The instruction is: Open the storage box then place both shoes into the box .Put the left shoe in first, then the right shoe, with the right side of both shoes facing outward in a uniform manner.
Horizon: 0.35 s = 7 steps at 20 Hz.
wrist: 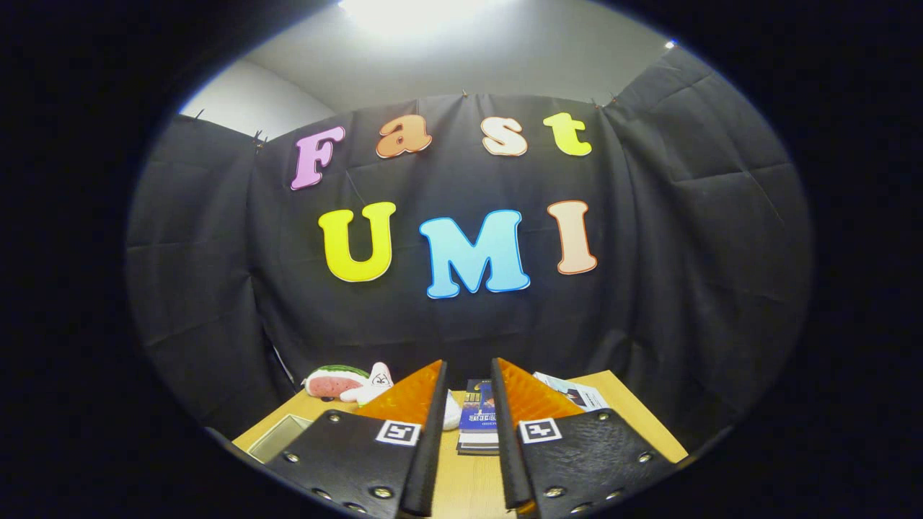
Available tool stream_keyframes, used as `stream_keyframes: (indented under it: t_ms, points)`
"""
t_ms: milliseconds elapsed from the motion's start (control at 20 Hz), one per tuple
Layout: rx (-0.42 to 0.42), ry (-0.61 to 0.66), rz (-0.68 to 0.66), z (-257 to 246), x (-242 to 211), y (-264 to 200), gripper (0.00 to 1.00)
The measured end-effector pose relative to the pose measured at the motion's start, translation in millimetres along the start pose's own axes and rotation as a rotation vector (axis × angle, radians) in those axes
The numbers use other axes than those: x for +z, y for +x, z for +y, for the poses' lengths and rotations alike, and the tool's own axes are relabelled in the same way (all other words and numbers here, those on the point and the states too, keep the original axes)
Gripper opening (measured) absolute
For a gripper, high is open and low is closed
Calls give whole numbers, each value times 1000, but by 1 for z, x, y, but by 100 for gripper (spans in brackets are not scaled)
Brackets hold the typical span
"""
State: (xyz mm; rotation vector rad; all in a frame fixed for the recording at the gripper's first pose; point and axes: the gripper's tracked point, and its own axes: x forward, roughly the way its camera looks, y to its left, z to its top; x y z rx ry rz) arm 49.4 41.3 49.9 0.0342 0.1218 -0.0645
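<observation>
My tool (469,404) hangs with its fingers spread, gripping nothing, above the worktop (620,404). Between the fingertips, beyond them, lies a book (478,422). The shoe (346,382) lies ahead to the left; the box (277,437) sits nearer, left of the fingers.

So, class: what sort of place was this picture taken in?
Probably a staged recording booth: black cloth wall, a small wooden table with books, and an open gripper held above it.
</observation>
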Motion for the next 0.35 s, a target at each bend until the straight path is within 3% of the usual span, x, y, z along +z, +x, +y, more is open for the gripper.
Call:
stream_keyframes:
  t_ms: [50, 200, 350]
  points:
    - [-11, -4, 1, -6, -1, 2, 42]
    - [-7, -27, -8, -14, -1, 8, 56]
    - [52, 3, -22, -9, 0, 14, 98]
